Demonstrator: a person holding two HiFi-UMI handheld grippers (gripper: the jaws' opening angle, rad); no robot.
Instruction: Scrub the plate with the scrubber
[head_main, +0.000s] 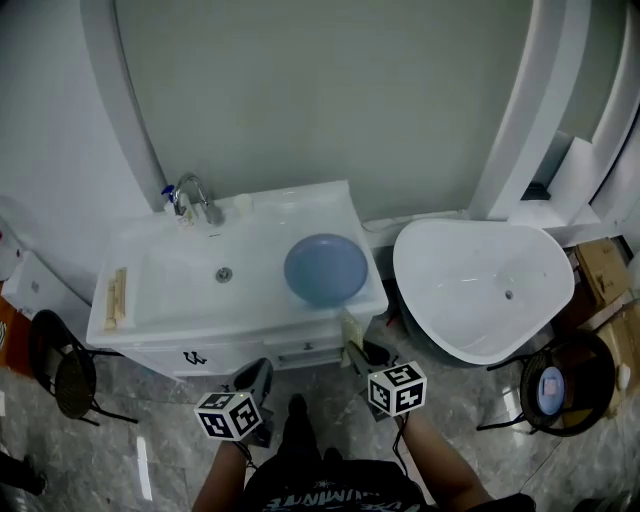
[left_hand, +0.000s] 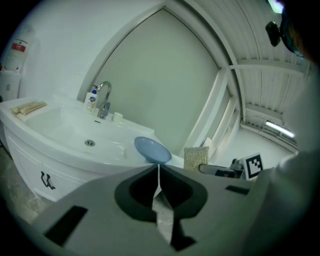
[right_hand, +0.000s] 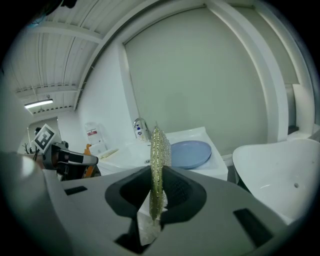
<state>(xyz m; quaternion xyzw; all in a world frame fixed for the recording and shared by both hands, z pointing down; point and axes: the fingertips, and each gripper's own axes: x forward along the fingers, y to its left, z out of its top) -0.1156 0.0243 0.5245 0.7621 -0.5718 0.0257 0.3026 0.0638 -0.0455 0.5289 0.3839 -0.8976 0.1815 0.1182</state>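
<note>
Not scrubbing yet: right gripper (right_hand: 157, 172) pinches the scrubber (right_hand: 160, 142), left gripper (left_hand: 158, 167) is closed and empty. Next I'd guess bring the scrubber flat onto the plate (head_main: 325, 269)

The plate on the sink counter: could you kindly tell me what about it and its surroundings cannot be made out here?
The plate: any fine dirt on it; too small in the head view, low slant in both gripper views.
The bottle: its label print, too small in every view.
The scrubber: its lower end, hidden between the jaws of the right gripper, right gripper view.
</note>
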